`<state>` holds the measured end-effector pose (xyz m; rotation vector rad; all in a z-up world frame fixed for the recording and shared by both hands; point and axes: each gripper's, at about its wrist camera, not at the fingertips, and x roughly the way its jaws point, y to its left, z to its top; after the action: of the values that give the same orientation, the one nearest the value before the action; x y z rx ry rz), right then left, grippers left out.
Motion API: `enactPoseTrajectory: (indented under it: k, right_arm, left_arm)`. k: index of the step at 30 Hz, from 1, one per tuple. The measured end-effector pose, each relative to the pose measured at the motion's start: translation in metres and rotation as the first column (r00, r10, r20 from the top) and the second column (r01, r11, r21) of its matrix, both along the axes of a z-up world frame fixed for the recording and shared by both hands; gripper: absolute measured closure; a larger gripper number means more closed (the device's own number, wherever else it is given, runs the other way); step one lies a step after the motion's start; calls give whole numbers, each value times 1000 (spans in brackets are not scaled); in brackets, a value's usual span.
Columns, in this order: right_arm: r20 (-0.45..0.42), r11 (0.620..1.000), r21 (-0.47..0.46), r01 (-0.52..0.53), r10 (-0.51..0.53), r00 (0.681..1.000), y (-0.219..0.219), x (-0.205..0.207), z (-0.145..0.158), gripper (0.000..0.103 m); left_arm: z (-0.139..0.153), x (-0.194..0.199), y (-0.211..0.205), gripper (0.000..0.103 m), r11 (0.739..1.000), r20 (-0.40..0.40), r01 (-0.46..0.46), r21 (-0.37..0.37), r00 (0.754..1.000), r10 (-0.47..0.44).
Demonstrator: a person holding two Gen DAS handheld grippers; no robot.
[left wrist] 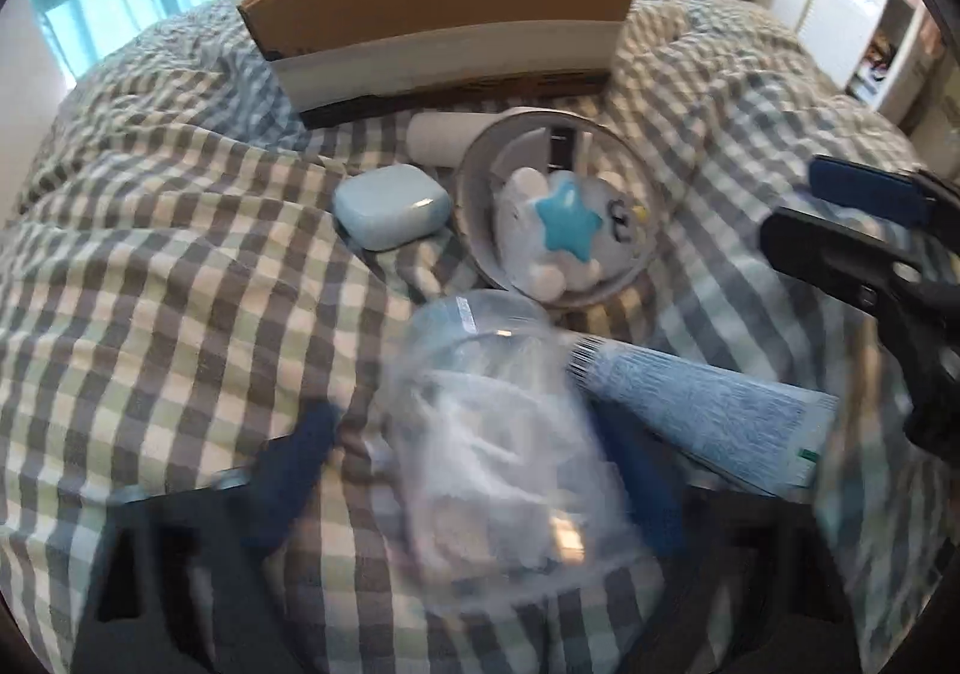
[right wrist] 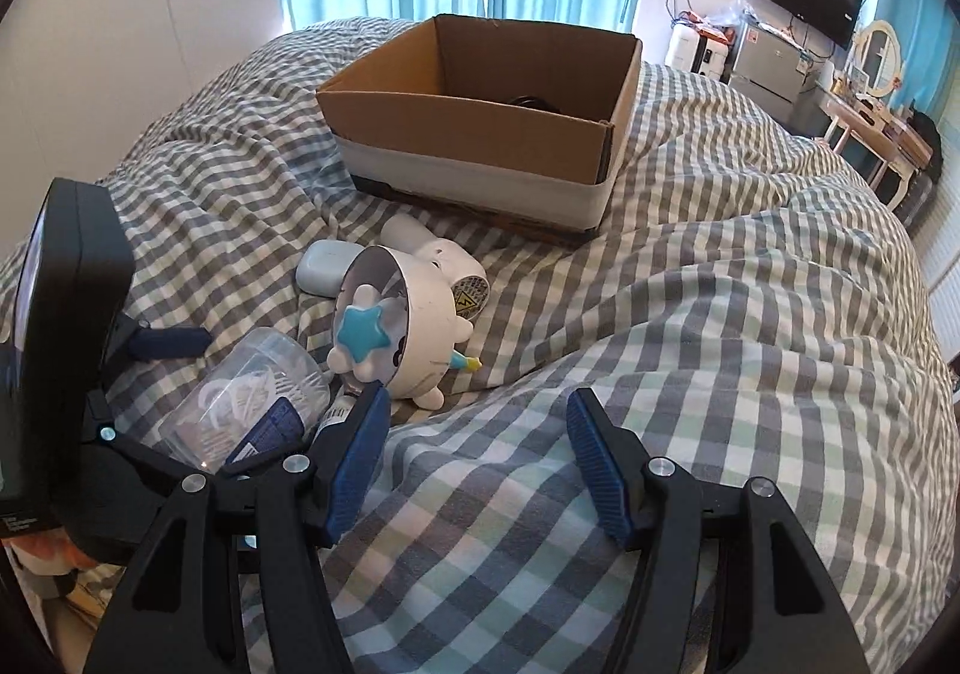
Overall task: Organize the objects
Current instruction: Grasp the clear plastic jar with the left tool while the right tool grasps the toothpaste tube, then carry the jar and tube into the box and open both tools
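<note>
Left gripper (left wrist: 480, 464) closed around clear plastic jar (left wrist: 498, 434) on checked duvet (right wrist: 690, 314). Right gripper (right wrist: 474, 464) spread wide, holding nothing. Cardboard box (right wrist: 480, 128) well beyond.

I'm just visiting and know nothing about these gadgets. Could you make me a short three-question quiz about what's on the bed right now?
1. True or false: the right gripper is holding the small pale blue rounded case.
2. Which thing sits between the left gripper's blue fingers?
A. the clear plastic jar of white floss picks
B. the white hair dryer with a blue star ornament
C. the pale blue squeeze tube
3. Fill in: the open brown cardboard box stands on the grey and white checked ______.

Key: 1 false, its jaws are apart over bare bedding; 2 A; 3 bedcover.
</note>
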<state>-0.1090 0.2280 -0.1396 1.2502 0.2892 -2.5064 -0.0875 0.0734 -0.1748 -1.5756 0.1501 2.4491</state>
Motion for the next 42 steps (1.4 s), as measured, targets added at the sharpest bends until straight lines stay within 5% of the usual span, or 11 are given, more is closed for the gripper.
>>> enactPoseTrajectory:
  k: [6,11,20,26,30,42]
  right_arm:
    - [11,1000,-11,-28,28,1000,-8,2,1,42]
    - [54,996,-38,-80,82,995,-23,2,-2,42]
    - [187,983,25,-184,177,966,-67,-5,-40,42]
    - [209,973,81,-217,196,958,-78,-1,-54,62]
    - [199,970,123,-209,183,963,-79,1,-55,80]
    - [76,978,109,-181,173,982,-73,11,-8,81]
  left_arm:
    - [14,9,-8,36,999,-17,18,43,1000,-17]
    - [41,13,-24,36,1000,-119,-4,3,993,4]
    - [46,5,-55,36,999,-143,-32,3,989,32]
    - [42,6,-54,36,1000,-146,-26,13,989,27]
    - [40,7,-58,36,998,-147,-34,45,988,40]
    - [44,12,-60,37,996,-158,-38,83,986,51]
